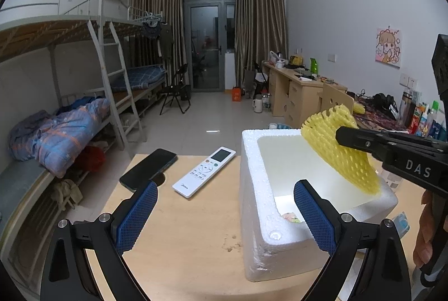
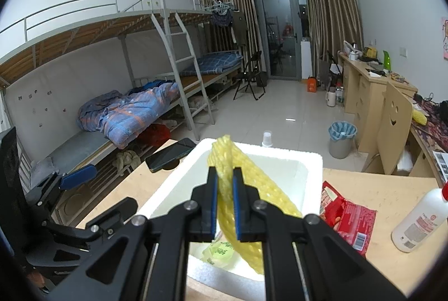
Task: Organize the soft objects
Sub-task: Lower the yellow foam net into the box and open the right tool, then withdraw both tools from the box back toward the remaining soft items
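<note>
A yellow foam net (image 2: 252, 205) hangs over the open white foam box (image 2: 308, 163), and my right gripper (image 2: 225, 189) is shut on its upper part. In the left wrist view the foam net (image 1: 347, 152) droops over the foam box's (image 1: 252, 189) far right rim, with the right gripper (image 1: 341, 135) reaching in from the right. My left gripper (image 1: 225, 217) is open. The box's left wall stands between its blue pads (image 1: 137, 217) without either pad pressing on it. A pale green packet (image 2: 218, 250) lies in the box.
On the wooden table (image 1: 182, 245) a white remote (image 1: 204, 172) and a black phone (image 1: 148, 169) lie left of the box. A red snack packet (image 2: 347, 217) and a white bottle (image 2: 420, 222) sit to its right. Bunk beds stand beyond the table's left edge.
</note>
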